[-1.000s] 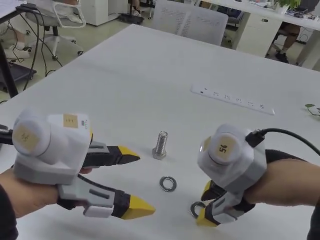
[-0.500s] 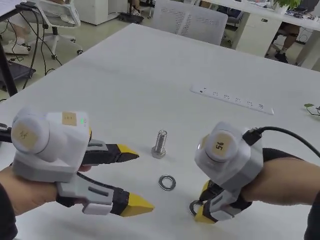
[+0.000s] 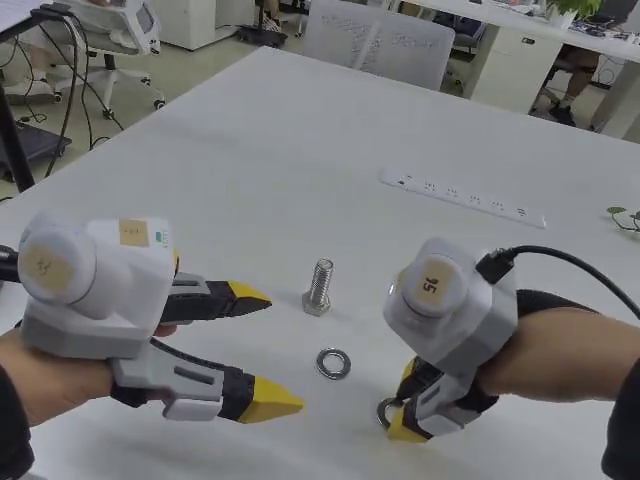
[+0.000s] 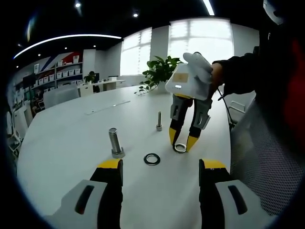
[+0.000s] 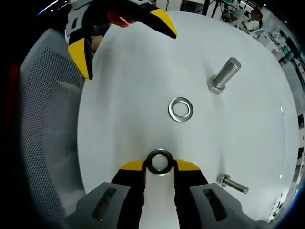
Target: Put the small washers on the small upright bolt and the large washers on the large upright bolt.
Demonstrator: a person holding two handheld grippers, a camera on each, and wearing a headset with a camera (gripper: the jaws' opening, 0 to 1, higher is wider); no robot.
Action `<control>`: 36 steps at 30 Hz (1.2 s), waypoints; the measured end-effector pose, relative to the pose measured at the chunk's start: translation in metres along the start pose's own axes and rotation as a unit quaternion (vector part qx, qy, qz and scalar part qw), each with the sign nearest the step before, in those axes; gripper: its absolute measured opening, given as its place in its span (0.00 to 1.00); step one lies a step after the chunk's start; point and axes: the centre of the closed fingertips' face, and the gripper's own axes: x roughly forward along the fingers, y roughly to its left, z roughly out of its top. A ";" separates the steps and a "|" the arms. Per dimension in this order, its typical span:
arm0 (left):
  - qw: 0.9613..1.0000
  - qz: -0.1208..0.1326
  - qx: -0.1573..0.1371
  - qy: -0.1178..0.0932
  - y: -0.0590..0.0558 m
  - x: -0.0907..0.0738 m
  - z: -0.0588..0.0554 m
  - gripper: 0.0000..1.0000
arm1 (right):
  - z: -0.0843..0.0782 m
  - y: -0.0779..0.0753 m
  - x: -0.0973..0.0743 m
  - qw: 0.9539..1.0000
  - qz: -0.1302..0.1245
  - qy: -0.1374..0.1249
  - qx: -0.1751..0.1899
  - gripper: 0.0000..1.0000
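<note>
Closest to the person, the right gripper (image 4: 181,141) pinches a washer (image 5: 158,162) down at the white table (image 3: 300,150), near the large upright bolt (image 3: 319,289). The left gripper (image 3: 275,350) hangs spread beside that bolt. A loose washer (image 3: 334,363) lies just before it; the small upright bolt (image 4: 159,121) stands well apart.

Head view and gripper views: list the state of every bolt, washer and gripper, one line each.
Large bolt: upright on its head, no washers on it.
Small bolt: upright, no washers on it.
Loose washer: flat on the table, untouched.
Held washer: pinched between the tips of the right gripper.
Left gripper: open, empty.
Right gripper: shut on the held washer.
</note>
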 end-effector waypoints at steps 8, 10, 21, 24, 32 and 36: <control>1.000 0.007 -0.001 -0.002 0.003 -0.001 0.001 0.64 | 0.000 0.001 -0.001 1.000 -0.003 0.002 0.001 0.23; 1.000 0.010 -0.001 -0.002 0.004 -0.002 0.001 0.64 | 0.000 0.001 -0.001 1.000 -0.002 0.003 0.001 0.23; 0.999 0.033 -0.005 -0.008 0.014 -0.006 0.002 0.63 | 0.001 0.001 -0.001 1.000 0.002 0.004 0.002 0.23; 0.999 0.038 -0.007 -0.010 0.016 -0.007 0.002 0.63 | 0.001 0.001 -0.001 1.000 0.003 0.003 0.003 0.23; 0.998 0.053 -0.009 -0.011 0.023 -0.009 0.002 0.63 | 0.000 0.000 -0.002 1.000 0.002 0.007 0.002 0.23; 0.998 0.063 -0.010 -0.011 0.028 -0.011 0.001 0.63 | 0.002 -0.001 -0.003 1.000 0.001 0.008 0.000 0.23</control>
